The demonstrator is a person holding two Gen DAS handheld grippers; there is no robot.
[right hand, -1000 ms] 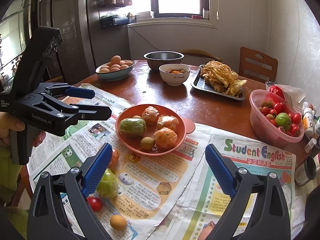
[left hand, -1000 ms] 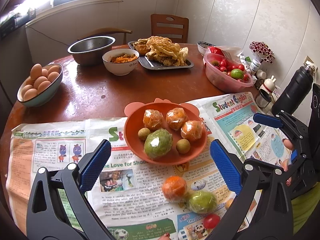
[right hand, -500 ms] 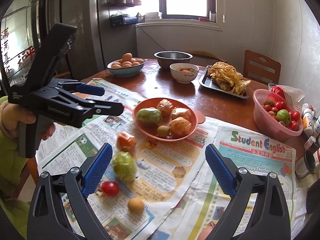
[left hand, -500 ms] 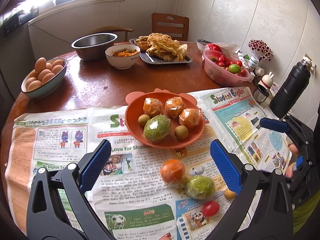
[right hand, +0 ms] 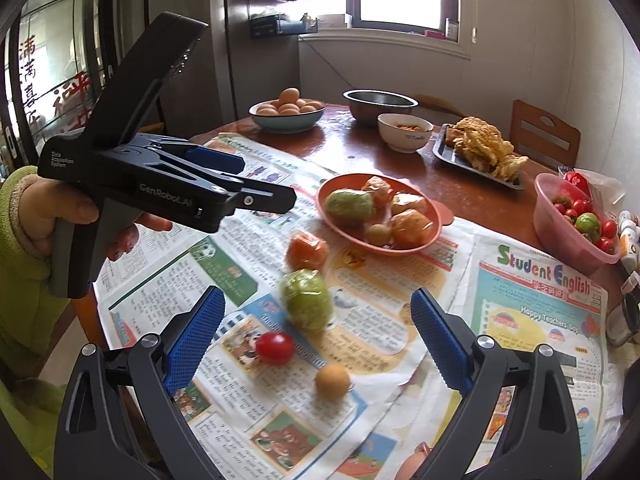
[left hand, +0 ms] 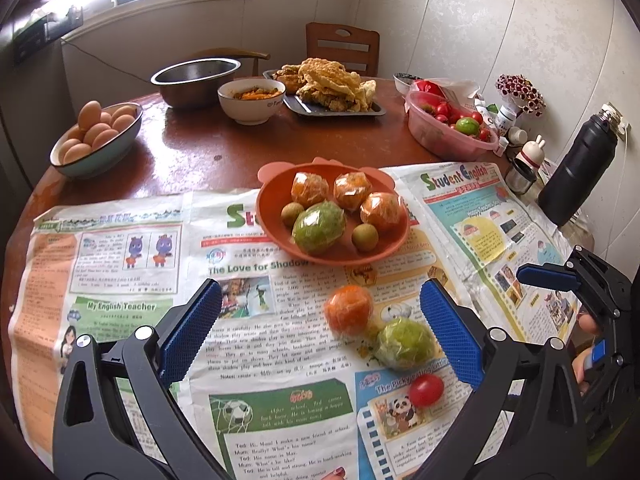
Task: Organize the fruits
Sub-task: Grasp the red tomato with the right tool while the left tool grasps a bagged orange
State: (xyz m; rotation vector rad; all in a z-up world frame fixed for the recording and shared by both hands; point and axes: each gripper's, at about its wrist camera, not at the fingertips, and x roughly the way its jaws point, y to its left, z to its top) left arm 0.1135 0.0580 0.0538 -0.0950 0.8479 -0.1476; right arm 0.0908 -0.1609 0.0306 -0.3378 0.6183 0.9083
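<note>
Newspaper point(left hand: 132, 280) covers near table. Orange plate point(left hand: 280, 232) sits mid-table w/ six fruits aboard. Both cams have pulled back vs. 1 s ago, so loose fruit now reads fully: wrapped orange point(left hand: 348, 310), green fruit point(left hand: 406, 342), tomato point(left hand: 426, 389), small yellow fruit point(right hand: 332, 381). Left gripper point(left hand: 320, 336) and right gripper point(right hand: 316, 332): wide open, empty. Est.: four pcs left to plate.

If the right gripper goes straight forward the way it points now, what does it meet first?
Probably the wrapped green fruit on the newspaper; it lies centred between the open jaws of the right gripper. The cherry tomato sits nearer but left of centre. Depth is uncertain.
</note>
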